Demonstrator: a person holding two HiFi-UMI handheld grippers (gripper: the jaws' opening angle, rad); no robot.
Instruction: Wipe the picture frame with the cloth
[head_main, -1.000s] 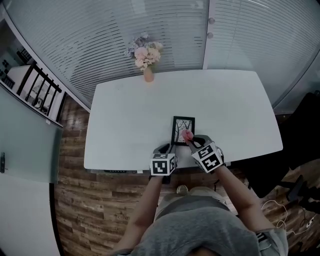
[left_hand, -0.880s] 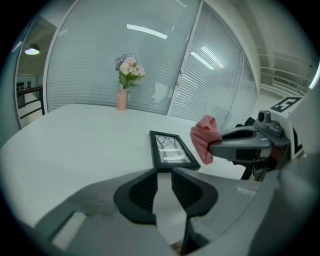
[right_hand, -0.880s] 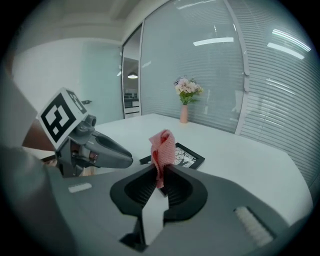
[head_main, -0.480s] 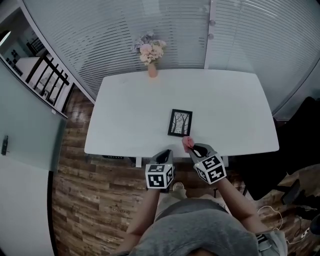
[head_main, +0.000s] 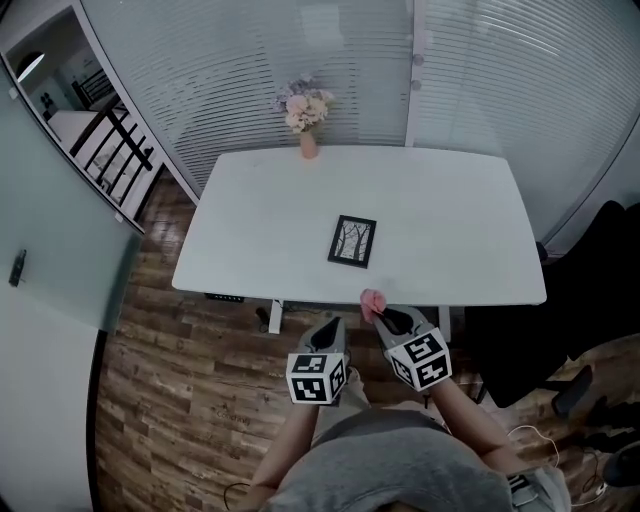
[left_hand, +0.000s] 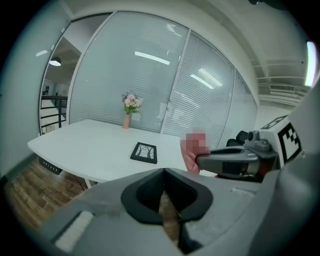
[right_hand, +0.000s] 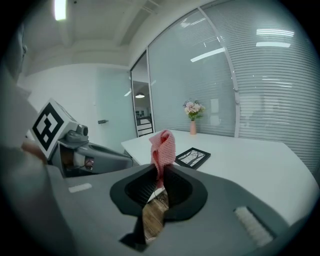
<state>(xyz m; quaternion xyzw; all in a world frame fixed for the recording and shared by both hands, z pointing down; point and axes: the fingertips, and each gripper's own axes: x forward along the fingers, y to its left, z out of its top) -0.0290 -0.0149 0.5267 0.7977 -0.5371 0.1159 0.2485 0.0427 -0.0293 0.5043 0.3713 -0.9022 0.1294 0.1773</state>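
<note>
Picture frame (head_main: 353, 241) lies ahead of us, long axis running away, a little nearer our right gripper (head_main: 385, 317) (clamping the pink cloth (head_main: 372, 300); left gripper (head_main: 330, 328) closed, empty).

Pink cloth (right_hand: 163, 146) showing coarse, waffle-woven fabric; table top (head_main: 450, 210) looking smooth, matt white; floor (head_main: 180, 390) showing grained wood planks; picture frame (head_main: 352, 241) looking matt black.

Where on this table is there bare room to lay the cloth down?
Nearly all of the table is bare: the wide stretches left and right of the picture frame, and the strip between it and the near edge. Only the flower vase stands at the far edge. Nowhere is crowded.
</note>
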